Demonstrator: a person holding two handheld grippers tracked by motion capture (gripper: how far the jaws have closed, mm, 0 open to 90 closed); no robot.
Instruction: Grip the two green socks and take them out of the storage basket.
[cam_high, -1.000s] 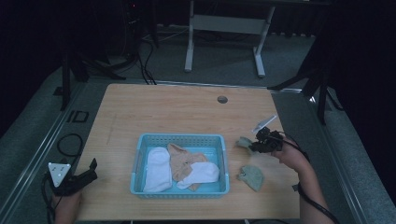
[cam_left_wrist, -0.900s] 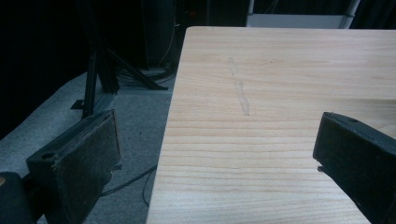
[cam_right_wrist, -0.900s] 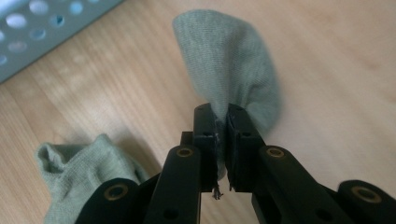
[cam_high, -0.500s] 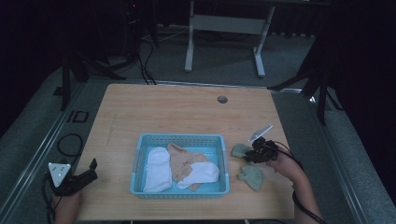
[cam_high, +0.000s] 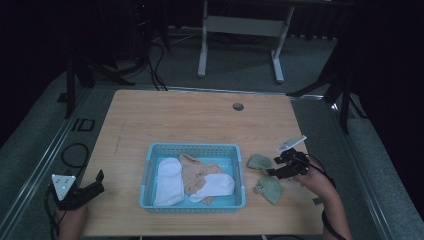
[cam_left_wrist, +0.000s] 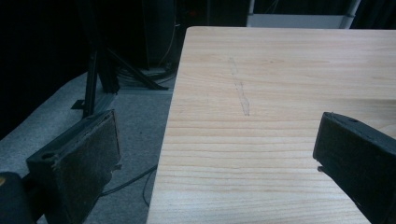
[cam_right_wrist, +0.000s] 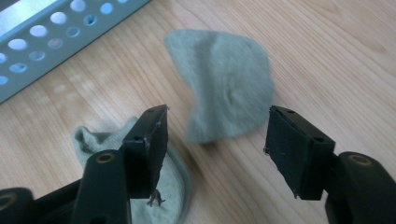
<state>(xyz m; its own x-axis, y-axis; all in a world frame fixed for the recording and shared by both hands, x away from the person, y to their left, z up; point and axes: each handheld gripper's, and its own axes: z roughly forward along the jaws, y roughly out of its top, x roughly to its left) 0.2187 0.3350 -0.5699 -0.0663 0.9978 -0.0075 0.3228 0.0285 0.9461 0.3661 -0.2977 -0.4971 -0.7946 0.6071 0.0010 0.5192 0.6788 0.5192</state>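
Note:
Two pale green socks lie on the wooden table right of a blue basket (cam_high: 240, 172). One green sock (cam_high: 259, 161) (cam_right_wrist: 224, 88) is the farther one, just beyond my open right gripper (cam_high: 275, 169) (cam_right_wrist: 217, 130). The nearer green sock (cam_high: 270, 189) (cam_right_wrist: 93, 140) lies partly under one jaw. Nothing is clamped between the jaws. The basket holds a white sock (cam_high: 167, 180), a tan sock (cam_high: 197, 170) and a second white sock (cam_high: 216, 185). My left gripper (cam_high: 97, 182) (cam_left_wrist: 217, 140) rests open at the table's front left corner, far from the socks.
The basket's perforated wall (cam_right_wrist: 46, 37) runs close to the left of the socks. A round cable hole (cam_high: 238, 106) sits near the table's far edge. The table's left edge (cam_left_wrist: 163, 140) drops to grey floor with cables and stand legs.
My right gripper has come nearer and lower, toward the two green socks. The farther green sock has shifted nearer with it and now lies on the table. The left gripper has not moved.

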